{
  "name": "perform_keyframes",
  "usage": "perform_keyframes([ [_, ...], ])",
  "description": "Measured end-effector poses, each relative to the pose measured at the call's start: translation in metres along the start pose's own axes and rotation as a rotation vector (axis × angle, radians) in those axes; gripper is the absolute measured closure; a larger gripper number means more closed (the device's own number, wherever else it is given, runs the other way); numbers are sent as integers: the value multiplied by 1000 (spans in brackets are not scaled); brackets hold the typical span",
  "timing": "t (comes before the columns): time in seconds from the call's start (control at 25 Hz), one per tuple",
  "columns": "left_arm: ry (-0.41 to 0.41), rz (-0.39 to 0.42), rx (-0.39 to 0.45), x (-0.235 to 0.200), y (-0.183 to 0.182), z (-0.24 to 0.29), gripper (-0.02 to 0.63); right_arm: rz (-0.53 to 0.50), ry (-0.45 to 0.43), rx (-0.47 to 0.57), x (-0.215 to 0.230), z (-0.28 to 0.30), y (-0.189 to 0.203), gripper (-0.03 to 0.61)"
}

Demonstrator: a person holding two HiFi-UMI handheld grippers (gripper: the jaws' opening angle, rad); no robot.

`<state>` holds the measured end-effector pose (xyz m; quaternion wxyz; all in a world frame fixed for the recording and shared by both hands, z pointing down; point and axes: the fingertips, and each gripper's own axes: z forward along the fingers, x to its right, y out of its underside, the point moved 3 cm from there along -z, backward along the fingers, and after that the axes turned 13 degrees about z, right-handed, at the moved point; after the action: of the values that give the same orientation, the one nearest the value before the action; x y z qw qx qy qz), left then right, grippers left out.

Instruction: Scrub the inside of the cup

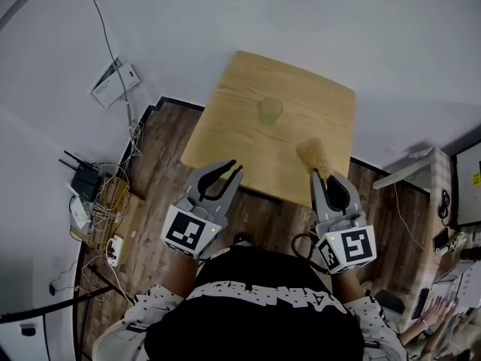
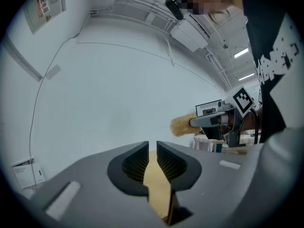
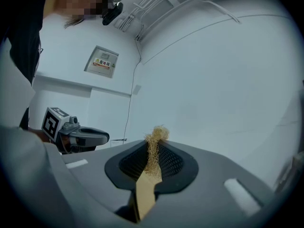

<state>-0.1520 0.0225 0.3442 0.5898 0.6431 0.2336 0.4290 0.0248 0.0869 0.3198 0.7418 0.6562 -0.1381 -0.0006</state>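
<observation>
Head view: left claw [image 1: 234, 167] empty, right claw [image 1: 325, 175] gripping brush [image 1: 314, 155], both pointing level.

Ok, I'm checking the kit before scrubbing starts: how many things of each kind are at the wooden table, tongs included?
cup: 1
fibre scrubber: 1
tongs: 2 (left tongs, right tongs)
Total: 4

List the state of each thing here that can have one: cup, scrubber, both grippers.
left gripper: slightly open, nothing between its jaws.
right gripper: shut on the scrubber.
scrubber: clamped, tuft sticking out past the gripper's tips.
cup: upright on the table, mouth up, untouched.
</observation>
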Motion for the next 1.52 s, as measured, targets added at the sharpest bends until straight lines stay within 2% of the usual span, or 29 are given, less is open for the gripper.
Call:
perform_keyframes([
  [0.12, 17, -1, 22, -9, 9, 3, 555, 2, 23, -16, -4, 6, 5, 517],
  [0.32, 58, -33, -2, -14, 15, 8, 546, -9, 48, -29, -9, 11, 5, 517],
  [0.52, 59, -37, 14, -13, 26, 15, 545, -18, 63, -62, -3, 16, 7, 517],
  [0.96, 5, -15, -14, -37, 33, 29, 540, -28, -8, -48, 7, 64, -2, 517],
  [1.2, 7, -9, -18, -61, 45, 57, 525, -24, -7, -52, 21, 96, -4, 517],
  [1.52, 72, 1, -39, -71, 64, 106, 503, -6, 26, -82, 47, 127, 0, 517],
])
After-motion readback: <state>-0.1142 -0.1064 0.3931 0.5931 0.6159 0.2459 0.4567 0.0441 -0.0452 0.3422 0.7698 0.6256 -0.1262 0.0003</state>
